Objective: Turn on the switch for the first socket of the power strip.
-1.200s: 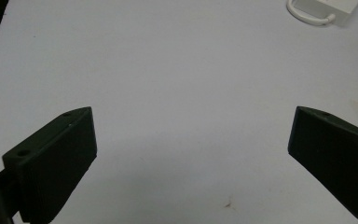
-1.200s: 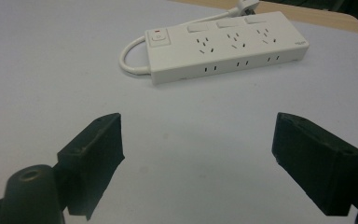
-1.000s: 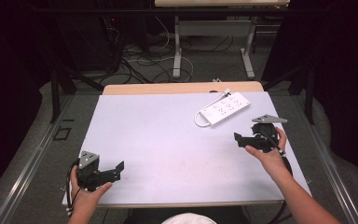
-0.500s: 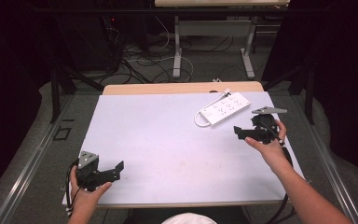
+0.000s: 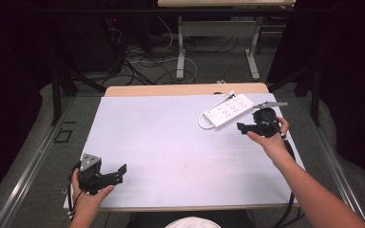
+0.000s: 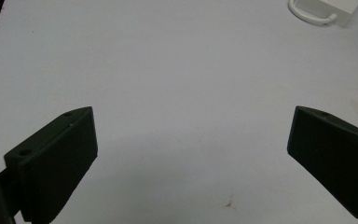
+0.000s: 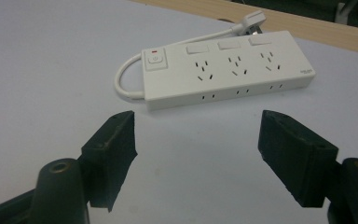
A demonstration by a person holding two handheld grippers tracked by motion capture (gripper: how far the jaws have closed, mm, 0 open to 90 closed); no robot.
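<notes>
While the left gripper (image 5: 119, 170) rests at the near left corner of the white table (image 5: 171, 142), jaws spread wide and empty, the right gripper (image 7: 198, 140) hovers just beside a white power strip (image 7: 226, 74) at the far right, jaws likewise parted around nothing. The strip's cord (image 7: 126, 81) loops at its switch end.
</notes>
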